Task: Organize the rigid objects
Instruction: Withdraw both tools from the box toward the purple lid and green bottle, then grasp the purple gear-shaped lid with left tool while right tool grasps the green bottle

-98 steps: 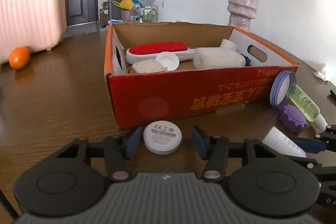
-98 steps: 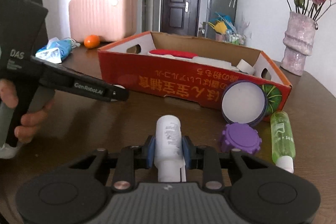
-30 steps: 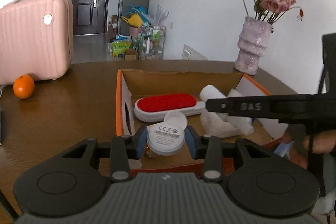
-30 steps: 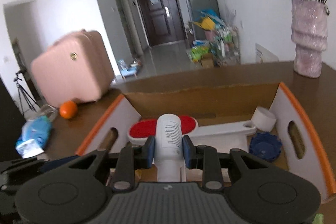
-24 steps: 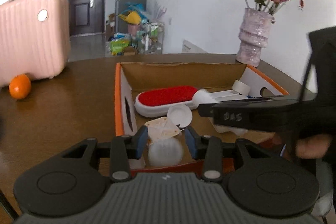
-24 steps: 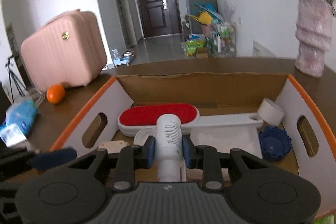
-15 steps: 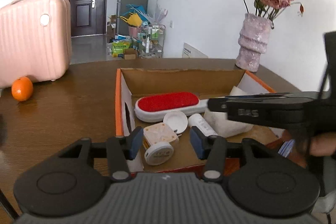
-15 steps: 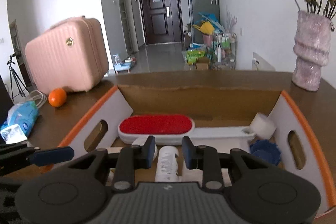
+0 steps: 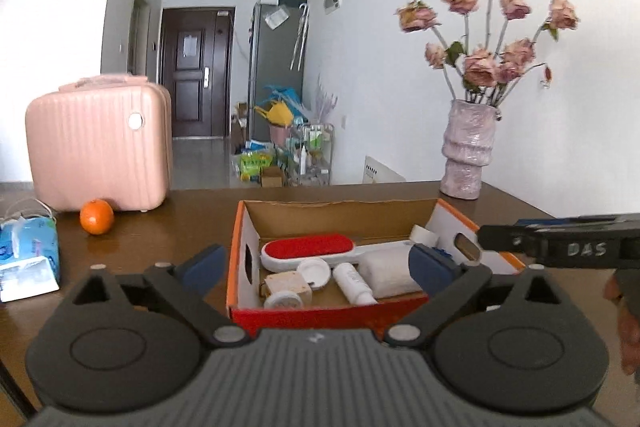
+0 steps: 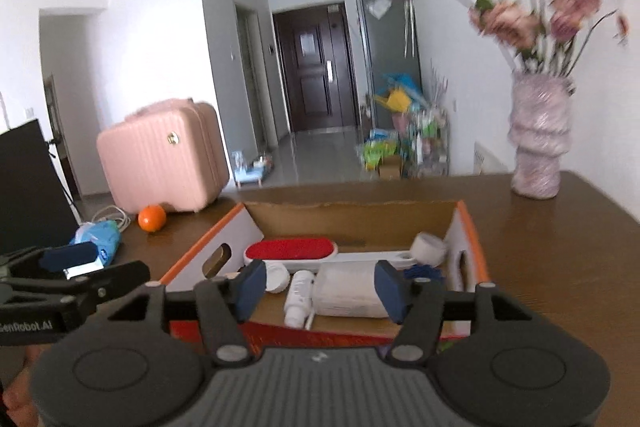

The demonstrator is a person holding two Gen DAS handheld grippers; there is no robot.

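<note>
A red-and-orange cardboard box [image 9: 236,255] stands on the brown table. In it lie a red lint brush [image 9: 308,247], a white tube [image 9: 354,285], a round white puck [image 9: 283,301], a white lid [image 9: 314,269], a white block [image 9: 386,273] and a tape roll [image 9: 424,235]. My left gripper [image 9: 316,263] hangs above the box's near side, its jaws opening wide with nothing between the pads. My right gripper [image 10: 320,289] hovers over the box [image 10: 472,239] with jaws opening and empty. The tube [image 10: 298,293] lies below it, beside the block [image 10: 348,291].
A pink suitcase [image 9: 96,155], an orange [image 9: 96,217] and a blue tissue pack [image 9: 26,247] are at the table's left. A vase of dried flowers [image 9: 470,155] stands at the back right. A hand [image 9: 624,311] holds the right gripper at the frame's edge.
The left gripper let go of the round puck and the right let go of the white tube. Both now lie in the box. Both grippers opened and drew back and up.
</note>
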